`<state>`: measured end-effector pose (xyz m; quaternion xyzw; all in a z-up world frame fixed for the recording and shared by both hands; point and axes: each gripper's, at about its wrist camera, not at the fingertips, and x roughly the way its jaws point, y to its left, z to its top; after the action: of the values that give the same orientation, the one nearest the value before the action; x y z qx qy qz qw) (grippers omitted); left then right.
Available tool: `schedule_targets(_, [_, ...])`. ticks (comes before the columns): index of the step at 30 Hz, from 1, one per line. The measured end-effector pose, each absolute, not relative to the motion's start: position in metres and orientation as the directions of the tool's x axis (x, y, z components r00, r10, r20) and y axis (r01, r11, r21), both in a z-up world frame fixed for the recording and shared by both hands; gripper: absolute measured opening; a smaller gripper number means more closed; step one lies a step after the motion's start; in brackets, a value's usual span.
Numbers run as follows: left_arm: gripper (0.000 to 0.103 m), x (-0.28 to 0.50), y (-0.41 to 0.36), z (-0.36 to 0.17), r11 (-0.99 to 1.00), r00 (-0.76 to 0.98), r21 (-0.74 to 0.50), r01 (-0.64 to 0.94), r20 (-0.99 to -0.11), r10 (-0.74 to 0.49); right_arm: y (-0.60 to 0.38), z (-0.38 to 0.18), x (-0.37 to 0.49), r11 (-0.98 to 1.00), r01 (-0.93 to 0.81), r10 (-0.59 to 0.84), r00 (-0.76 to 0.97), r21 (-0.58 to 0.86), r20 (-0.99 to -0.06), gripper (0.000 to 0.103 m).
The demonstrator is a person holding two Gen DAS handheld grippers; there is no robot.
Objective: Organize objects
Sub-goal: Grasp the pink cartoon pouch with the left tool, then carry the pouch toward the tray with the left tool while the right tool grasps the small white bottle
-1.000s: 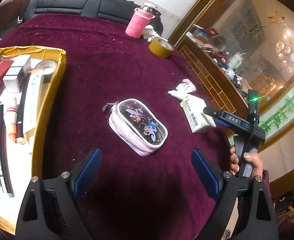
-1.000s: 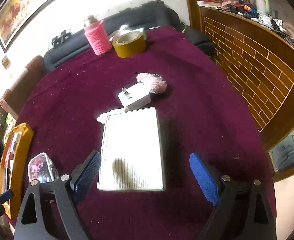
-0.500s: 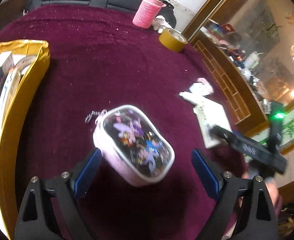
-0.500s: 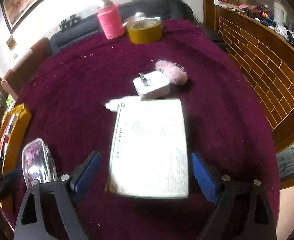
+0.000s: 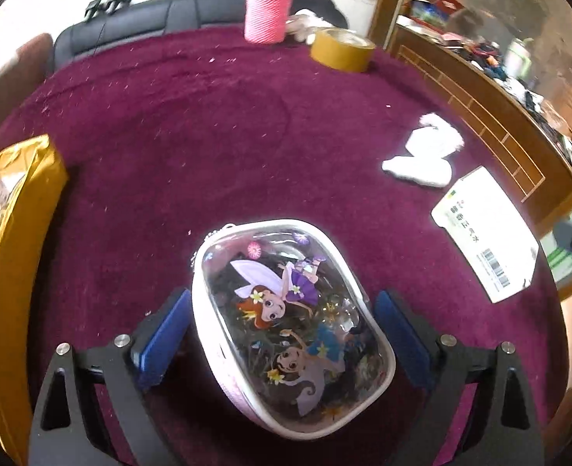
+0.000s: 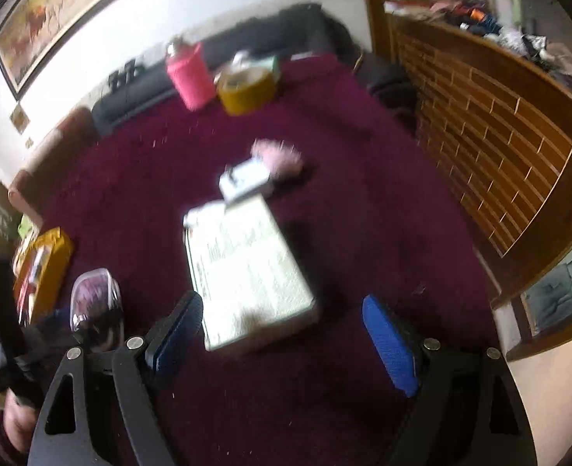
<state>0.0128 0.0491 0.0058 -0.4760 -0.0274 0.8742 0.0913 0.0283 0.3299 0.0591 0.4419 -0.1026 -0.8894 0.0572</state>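
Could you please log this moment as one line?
left gripper: open, straddling cartoon pouch | right gripper: open, over white box

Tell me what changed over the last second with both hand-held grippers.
The left hand-held gripper closed in on the fairy pouch, which now sits between its open fingers, not yet gripped. The right hand-held gripper shifted slightly around the white box, now off toward its left finger; nothing held. The pouch, box, tape roll and pink bottle stayed put.

white box [image 5: 485, 233]: barcode and printed characters, too blurred to read | no other legible text
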Motion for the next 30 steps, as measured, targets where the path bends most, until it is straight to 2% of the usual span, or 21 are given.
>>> schedule_targets(5, [0.09,0.017,0.03,0.014,-0.967,-0.527,-0.218,-0.131,-0.811,0.254,0.325,0.066,0.006,-0.97,0.015,-0.204,-0.594,0.242,-0.778,0.09])
schedule_targets(8, [0.09,0.022,0.018,0.025,-0.959,-0.547,-0.26,-0.114,-0.789,0.279,0.32,0.068,-0.014,-0.955,0.023,-0.253,-0.583,0.296,-0.772,0.09])
schedule_targets(13, [0.09,0.04,-0.003,0.043,-0.947,-0.578,-0.304,-0.103,-0.757,0.305,0.283,0.078,-0.043,-0.931,0.195,-0.365,-0.55,0.309,-0.751,0.09])
schedule_targets(15, [0.09,0.047,-0.009,0.047,-0.941,-0.58,-0.322,-0.106,-0.748,0.322,0.254,0.077,-0.059,-0.919,0.297,-0.38,-0.497,0.259,-0.78,0.09])
schedule_targets(18, [0.091,0.061,-0.018,0.05,-0.931,-0.574,-0.347,-0.111,-0.743,0.345,0.221,0.068,-0.075,-0.916,0.389,-0.289,-0.475,0.097,-0.831,0.089])
schedule_targets(20, [0.091,0.07,-0.025,0.051,-0.927,-0.572,-0.359,-0.111,-0.739,0.355,0.204,0.058,-0.084,-0.898,0.439,-0.22,-0.467,-0.009,-0.857,0.086])
schedule_targets(22, [0.091,0.076,-0.032,0.051,-0.921,-0.569,-0.374,-0.111,-0.735,0.368,0.191,0.047,-0.089,-0.867,0.494,-0.188,-0.44,-0.062,-0.878,0.074])
schedule_targets(27, [0.091,0.088,-0.047,0.05,-0.914,-0.571,-0.395,-0.097,-0.729,0.376,0.177,0.021,-0.097,-0.83,0.535,-0.094,-0.414,-0.159,-0.905,0.063])
schedule_targets(30, [0.091,0.09,-0.052,0.049,-0.911,-0.574,-0.401,-0.091,-0.727,0.378,0.181,0.01,-0.104,-0.828,0.535,-0.068,-0.394,-0.169,-0.917,0.055])
